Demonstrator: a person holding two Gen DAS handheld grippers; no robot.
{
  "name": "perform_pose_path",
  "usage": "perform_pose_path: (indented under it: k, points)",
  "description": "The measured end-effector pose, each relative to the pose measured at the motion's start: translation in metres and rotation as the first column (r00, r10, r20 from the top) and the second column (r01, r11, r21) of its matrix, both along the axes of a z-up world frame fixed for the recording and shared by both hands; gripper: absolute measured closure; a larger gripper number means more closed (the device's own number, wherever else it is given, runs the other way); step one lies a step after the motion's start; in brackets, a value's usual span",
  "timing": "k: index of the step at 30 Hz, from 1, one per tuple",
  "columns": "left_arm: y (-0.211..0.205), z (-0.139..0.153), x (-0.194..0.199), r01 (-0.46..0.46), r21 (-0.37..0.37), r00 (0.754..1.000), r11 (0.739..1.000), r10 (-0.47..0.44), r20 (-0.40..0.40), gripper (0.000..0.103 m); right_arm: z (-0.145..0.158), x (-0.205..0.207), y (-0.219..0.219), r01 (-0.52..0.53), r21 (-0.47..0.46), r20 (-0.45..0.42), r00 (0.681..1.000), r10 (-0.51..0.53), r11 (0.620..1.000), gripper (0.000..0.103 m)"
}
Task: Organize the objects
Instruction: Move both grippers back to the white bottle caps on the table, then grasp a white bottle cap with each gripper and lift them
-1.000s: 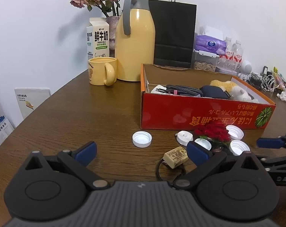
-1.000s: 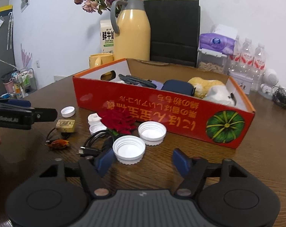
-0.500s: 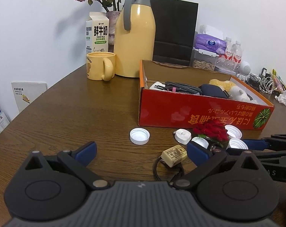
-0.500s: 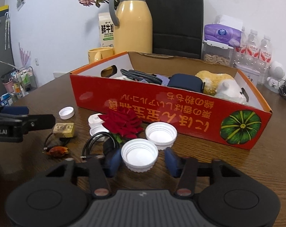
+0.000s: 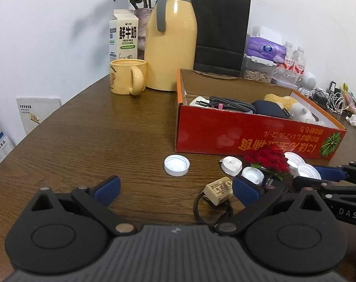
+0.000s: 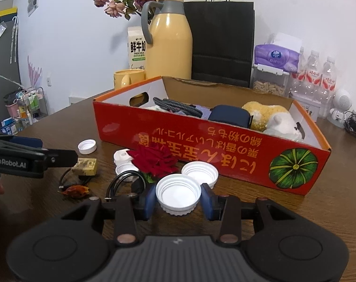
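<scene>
Right tongs (image 6: 178,198) clamp a white cap (image 6: 178,193) (mouth up).

white cap (image 6: 178,195) | upturned, on table | beside red box (image 6: 225,150)

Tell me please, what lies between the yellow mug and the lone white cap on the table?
Nothing: in the left wrist view only bare wooden table lies between the yellow mug and the lone white cap.

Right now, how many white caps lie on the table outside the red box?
5: one between the right tongs; one behind it by the red box; two left of the red flower; one alone, far left. The flower may hide more.
</scene>
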State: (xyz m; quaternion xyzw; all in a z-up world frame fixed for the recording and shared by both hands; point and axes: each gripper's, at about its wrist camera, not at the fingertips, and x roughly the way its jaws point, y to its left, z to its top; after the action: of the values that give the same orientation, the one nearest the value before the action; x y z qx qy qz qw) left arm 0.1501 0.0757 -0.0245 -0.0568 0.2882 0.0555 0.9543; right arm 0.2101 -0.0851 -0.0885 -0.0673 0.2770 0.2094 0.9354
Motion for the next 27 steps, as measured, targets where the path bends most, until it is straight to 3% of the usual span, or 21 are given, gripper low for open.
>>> perform_pose_path:
  k: [11, 15, 23, 27]
  points:
    - [-0.003, 0.023, 0.014, -0.002, 0.045, 1.0, 0.999, 0.003, -0.017, 0.0, 0.005, -0.002, -0.016, 0.048, 0.019, 0.052, 0.997, -0.049, 0.999, 0.064]
    - [-0.002, 0.028, 0.035, -0.016, 0.072, 0.998, 0.997, 0.02, -0.059, 0.0, 0.007, -0.002, -0.022, 0.069, 0.04, 0.066, 0.995, -0.072, 0.997, 0.064]
    - [0.0, 0.006, 0.066, -0.042, 0.055, 0.993, 0.998, 0.048, -0.109, 0.001, 0.009, 0.002, -0.034, 0.106, 0.077, 0.068, 0.991, -0.111, 0.991, 0.064]
    - [0.002, -0.008, 0.071, -0.051, 0.067, 0.99, 0.997, 0.059, -0.129, 0.022, 0.009, 0.002, -0.036, 0.107, 0.1, 0.067, 0.991, -0.114, 0.989, 0.064]
